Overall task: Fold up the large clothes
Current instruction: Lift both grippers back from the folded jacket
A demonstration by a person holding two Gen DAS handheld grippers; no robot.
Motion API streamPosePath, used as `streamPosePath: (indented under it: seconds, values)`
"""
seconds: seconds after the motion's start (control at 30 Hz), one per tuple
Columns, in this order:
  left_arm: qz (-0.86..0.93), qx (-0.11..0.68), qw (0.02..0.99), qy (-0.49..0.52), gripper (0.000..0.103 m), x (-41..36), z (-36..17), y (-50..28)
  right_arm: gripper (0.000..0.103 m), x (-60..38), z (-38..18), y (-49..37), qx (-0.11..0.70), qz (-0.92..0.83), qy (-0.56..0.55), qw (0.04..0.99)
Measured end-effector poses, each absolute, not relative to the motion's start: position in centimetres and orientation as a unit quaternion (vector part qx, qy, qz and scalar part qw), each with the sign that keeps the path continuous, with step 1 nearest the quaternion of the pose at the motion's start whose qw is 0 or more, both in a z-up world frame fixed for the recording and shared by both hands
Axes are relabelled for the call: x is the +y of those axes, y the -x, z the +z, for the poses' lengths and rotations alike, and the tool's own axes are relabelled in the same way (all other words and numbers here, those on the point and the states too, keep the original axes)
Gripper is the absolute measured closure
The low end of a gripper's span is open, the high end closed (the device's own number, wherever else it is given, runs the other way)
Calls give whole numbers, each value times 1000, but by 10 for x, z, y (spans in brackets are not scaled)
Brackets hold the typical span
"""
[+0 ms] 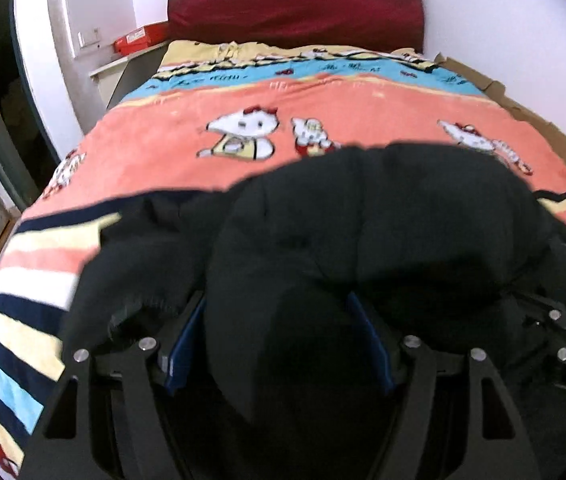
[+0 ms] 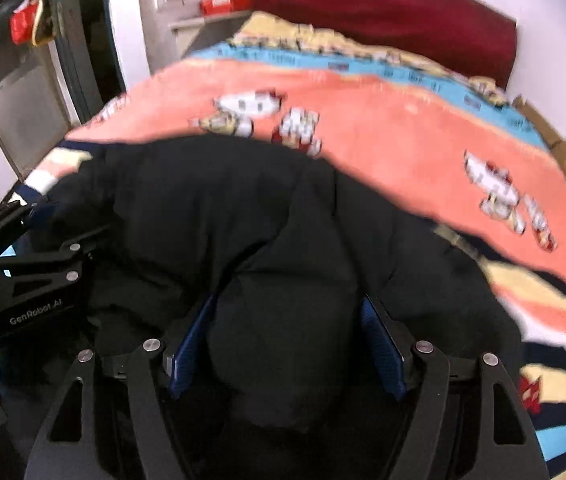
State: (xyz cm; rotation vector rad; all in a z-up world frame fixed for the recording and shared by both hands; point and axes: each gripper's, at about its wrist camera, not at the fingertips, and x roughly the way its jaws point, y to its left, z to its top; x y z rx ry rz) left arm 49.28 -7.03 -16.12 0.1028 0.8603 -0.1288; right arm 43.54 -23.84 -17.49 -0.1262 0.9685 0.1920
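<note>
Nearest, the left gripper [image 1: 279,344] and right gripper [image 2: 287,344] each pinch a thick bunch of the black garment [image 1: 363,220] between blue pads, jaws held wide by the padded bulk. The puffy, matte, quilted fabric could slip from either grip, judging by its bulk, and spoil the fold. It lies heaped on the near part of the fleecy, striped cartoon blanket [image 1: 323,100]. Farthest stands a rounded maroon headboard [image 1: 295,8].
</note>
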Motion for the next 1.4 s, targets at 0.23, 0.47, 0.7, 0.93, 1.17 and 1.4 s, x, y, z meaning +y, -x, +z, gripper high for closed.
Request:
streamPosePath:
  seconds: [0.23, 0.47, 0.7, 0.93, 1.17, 1.4]
  values:
    - [-60, 424, 902, -57, 35, -71, -159, -486, 31, -245, -179, -429, 477, 84, 41, 874]
    - [-58, 400, 913, -53, 35, -59, -115, -432, 30, -242, -135, -361, 444, 60, 67, 892]
    - [-51, 373, 926, -43, 35, -43, -54, -355, 28, -239, -75, -266, 398, 47, 76, 913]
    - [-52, 353, 934, -30, 35, -24, -18, -267, 26, -234, -47, -174, 384, 26, 77, 920]
    - [-57, 351, 934, -10, 35, -12, -19, -202, 23, -218, -42, -106, 368, 19, 103, 924]
    - [-53, 360, 931, -10, 35, -2, -35, -158, 18, -207, -44, -63, 357, 16, 111, 927]
